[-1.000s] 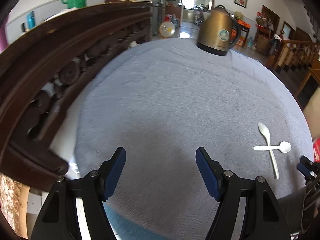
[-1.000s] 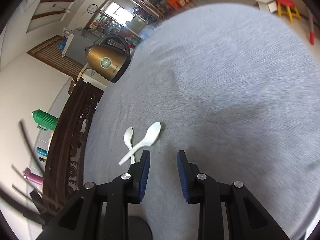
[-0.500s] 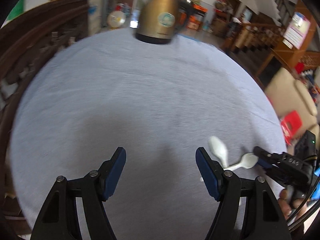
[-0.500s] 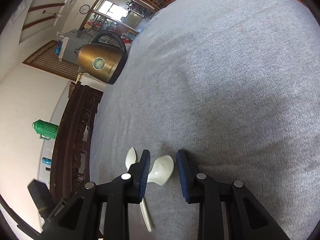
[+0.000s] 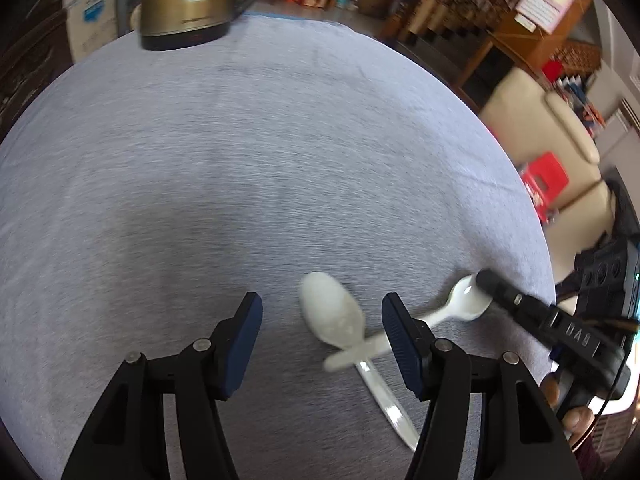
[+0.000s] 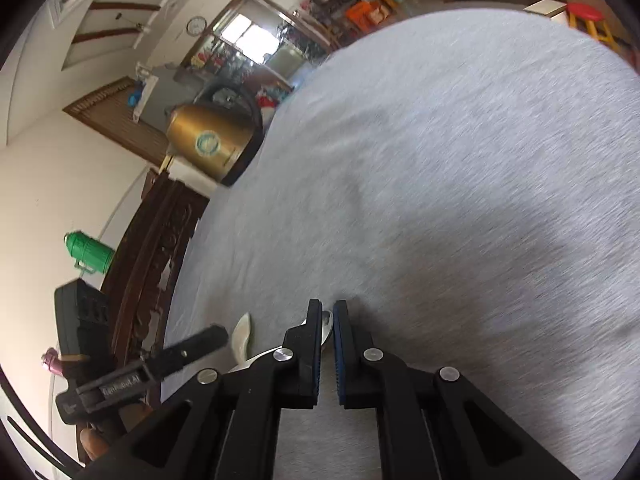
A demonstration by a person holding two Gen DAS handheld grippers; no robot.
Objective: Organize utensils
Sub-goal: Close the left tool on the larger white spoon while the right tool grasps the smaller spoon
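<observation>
Two white plastic spoons lie crossed on the grey tablecloth. The lower spoon has its bowl between my left gripper's open fingers. The upper spoon lies across it, bowl to the right. My right gripper is closed on that upper spoon's bowl; it shows in the left wrist view at the right. The other spoon's bowl shows to its left in the right wrist view.
A brass electric kettle stands at the table's far edge. A dark carved wooden chair back runs along the left side. The grey tablecloth covers the round table. A sofa and a red stool are beyond the right edge.
My left gripper has swung right and moved up to the spoons, its fingers now around one bowl. My right gripper has closed from open onto the other spoon's bowl.
</observation>
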